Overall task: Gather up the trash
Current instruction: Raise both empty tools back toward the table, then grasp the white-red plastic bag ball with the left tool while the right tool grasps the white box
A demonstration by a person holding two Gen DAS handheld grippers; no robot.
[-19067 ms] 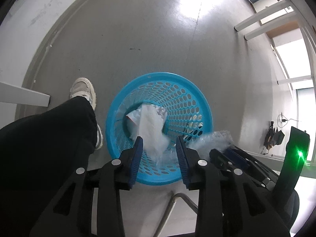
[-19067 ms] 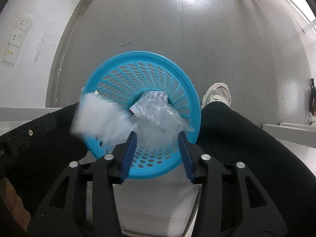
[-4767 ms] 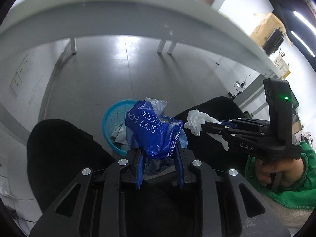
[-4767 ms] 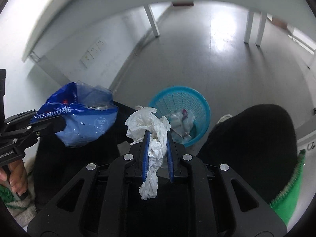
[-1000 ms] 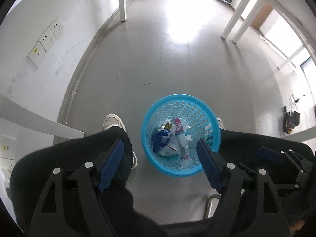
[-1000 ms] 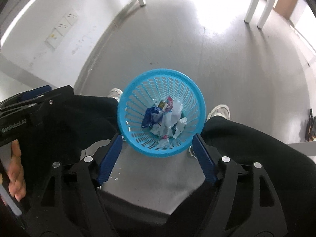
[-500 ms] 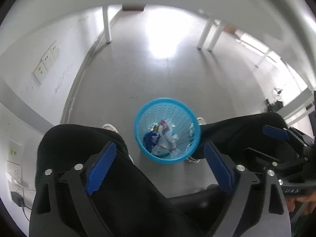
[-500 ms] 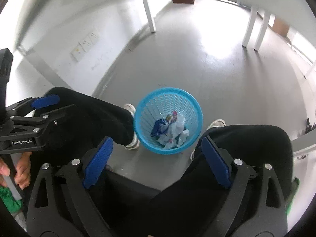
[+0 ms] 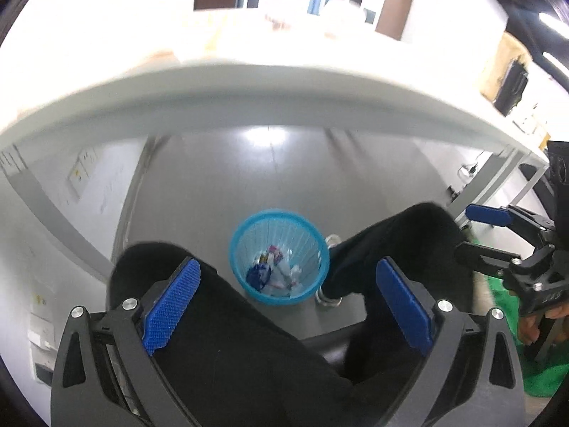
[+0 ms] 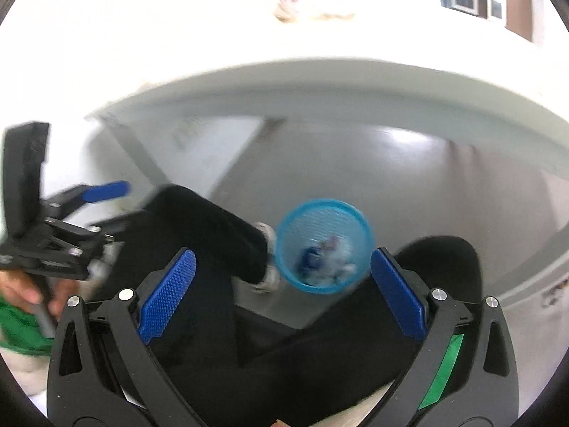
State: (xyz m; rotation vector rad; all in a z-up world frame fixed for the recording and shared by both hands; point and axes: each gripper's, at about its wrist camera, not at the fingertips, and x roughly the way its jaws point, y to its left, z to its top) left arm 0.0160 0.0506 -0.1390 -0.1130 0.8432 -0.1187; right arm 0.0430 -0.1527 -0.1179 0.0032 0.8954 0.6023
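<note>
Opening wide with nothing between their jaws, the left gripper (image 9: pixel 288 302) and right gripper (image 10: pixel 282 293) hang above the basket (image 9: pixel 279 226), below the worktop (image 9: pixel 284 103) edge ahead.

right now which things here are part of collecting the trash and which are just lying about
Part of the job:
- blue basket
- trash in it
- left hand-held gripper, jaws opening, nothing between them
- right hand-held gripper, jaws opening, nothing between them

Just there:
- white table
- wall sockets
- green cloth
</note>
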